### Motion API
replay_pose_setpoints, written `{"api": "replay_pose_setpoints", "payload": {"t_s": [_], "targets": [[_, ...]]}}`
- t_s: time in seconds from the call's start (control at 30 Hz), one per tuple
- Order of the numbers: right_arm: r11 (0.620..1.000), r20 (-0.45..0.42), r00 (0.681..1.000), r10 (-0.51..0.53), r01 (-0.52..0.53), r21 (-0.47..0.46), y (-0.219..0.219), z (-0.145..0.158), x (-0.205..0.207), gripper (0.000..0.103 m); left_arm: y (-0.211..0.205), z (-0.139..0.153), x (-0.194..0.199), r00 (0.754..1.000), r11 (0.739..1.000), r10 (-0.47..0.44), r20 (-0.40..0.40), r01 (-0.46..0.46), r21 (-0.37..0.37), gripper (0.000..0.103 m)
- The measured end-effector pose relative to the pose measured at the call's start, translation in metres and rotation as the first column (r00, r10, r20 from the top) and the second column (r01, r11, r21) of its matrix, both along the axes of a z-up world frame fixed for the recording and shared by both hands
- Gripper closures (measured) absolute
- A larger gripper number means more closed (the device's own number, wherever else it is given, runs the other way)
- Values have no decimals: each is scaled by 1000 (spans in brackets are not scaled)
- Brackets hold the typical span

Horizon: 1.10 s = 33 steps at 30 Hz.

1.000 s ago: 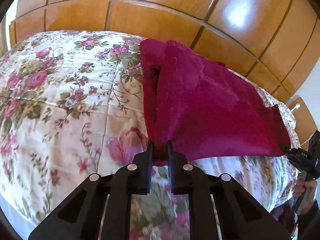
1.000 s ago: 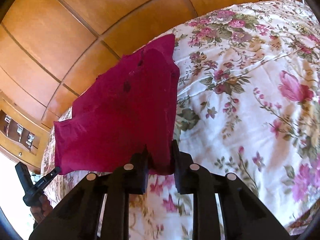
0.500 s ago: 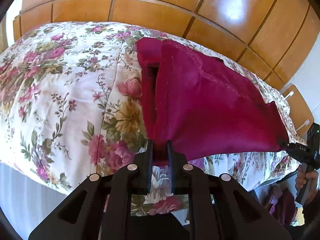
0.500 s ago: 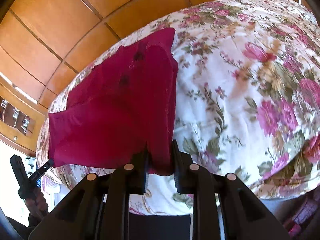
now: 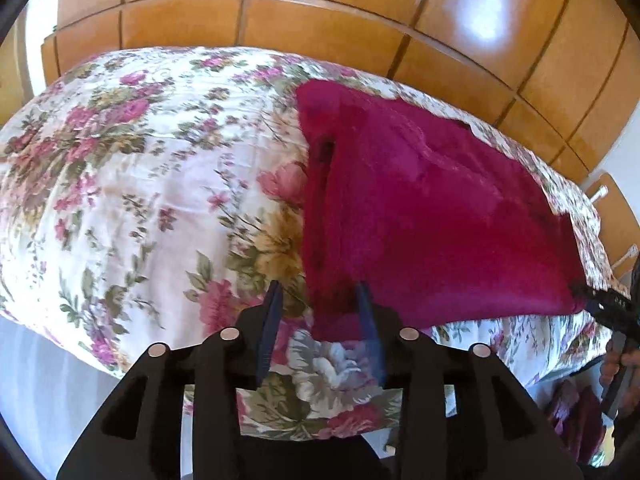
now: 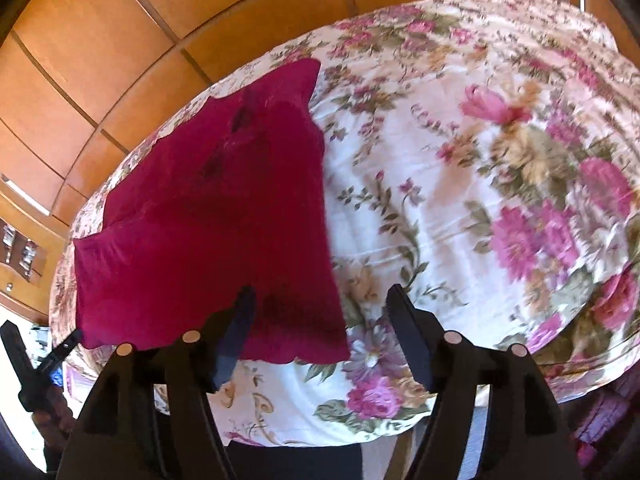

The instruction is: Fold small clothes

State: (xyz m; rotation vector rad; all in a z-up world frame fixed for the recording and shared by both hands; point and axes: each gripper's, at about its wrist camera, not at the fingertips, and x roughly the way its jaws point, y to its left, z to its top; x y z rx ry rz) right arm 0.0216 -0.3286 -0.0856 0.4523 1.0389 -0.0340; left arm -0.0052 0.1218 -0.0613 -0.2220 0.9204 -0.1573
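A magenta garment (image 5: 432, 216) lies spread flat on the floral bedspread (image 5: 152, 184), its near hem close to the bed's front edge. My left gripper (image 5: 319, 286) hangs over the garment's near left corner. Its jaws are opening, the corner lies loose between them, and the pads no longer pinch it. In the right wrist view the same garment (image 6: 208, 216) fills the left half. My right gripper (image 6: 320, 292) is over the near right corner, jaws opening wide, with the cloth lying by the left finger (image 6: 244, 300). Each gripper shows at the other view's edge: right gripper (image 5: 612, 306), left gripper (image 6: 48, 360).
Glossy wooden wardrobe panels (image 5: 320, 20) rise behind the bed. The bedspread's front edge (image 6: 320, 436) drops off just beyond my fingers. A wooden cabinet with handles (image 5: 612, 208) stands at the far right. Purple cloth (image 5: 576, 420) lies low beside the bed.
Both grippers were shut on the garment's near corners and drew it toward the bed's front edge. Now both sets of jaws have spread and the corners lie released on the bedspread.
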Motion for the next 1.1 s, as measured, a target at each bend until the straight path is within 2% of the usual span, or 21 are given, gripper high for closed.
{"api": "replay_pose_setpoints", "payload": {"t_s": [0.03, 0.1, 0.23, 0.43, 0.5, 0.57, 0.63, 0.73, 0.8, 0.83, 0.97, 1.0, 1.03, 1.1], "targets": [[1000, 6, 1000, -7, 7, -14, -1, 2, 0, 32, 5, 1, 1, 1000, 1000, 18, 1, -18, -9, 55], [999, 19, 1000, -16, 17, -46, -1, 6, -1, 24, 13, 3, 3, 999, 999, 40, -5, -40, -27, 54], [993, 61, 998, 6, 2, -119, 4, 18, 3, 24, 26, 5, 7, 997, 996, 76, -10, -77, -54, 54], [990, 110, 993, 39, -23, -137, 9, 26, 24, 24, 33, 15, 18, 995, 983, 98, 33, -92, -159, 54], [990, 116, 992, 48, -32, -141, 12, 25, 34, 25, 30, 18, 23, 996, 983, 79, 45, -71, -169, 54], [986, 120, 991, 57, -37, -165, 15, 24, 47, 26, 23, 21, 29, 996, 989, 61, 71, -51, -142, 54], [985, 118, 992, 53, -33, -167, 16, 22, 59, 28, 16, 22, 37, 996, 993, 32, 81, -22, -115, 54], [984, 110, 993, 50, -31, -174, 18, 19, 71, 33, 8, 24, 49, 996, 992, -28, 90, 38, -119, 54], [982, 89, 995, 55, -37, -186, 22, 15, 77, 50, 4, 21, 58, 996, 994, -38, 85, 47, -102, 54], [981, 78, 995, 57, -42, -187, 24, 12, 78, 52, 3, 19, 62, 996, 993, -42, 80, 50, -104, 54], [981, 88, 994, 58, -40, -188, 25, 11, 75, 51, -2, 13, 84, 996, 984, -72, 43, 78, -160, 54], [984, 93, 994, 50, -33, -178, 23, 11, 75, 42, -3, 13, 87, 996, 985, -73, 42, 78, -156, 54], [986, 101, 994, 37, -20, -166, 20, 12, 74, 37, -5, 12, 91, 996, 985, -79, 38, 84, -154, 54], [986, 108, 994, 25, -7, -164, 17, 15, 75, 34, -12, 14, 98, 993, 980, -110, 36, 114, -165, 54]]}}
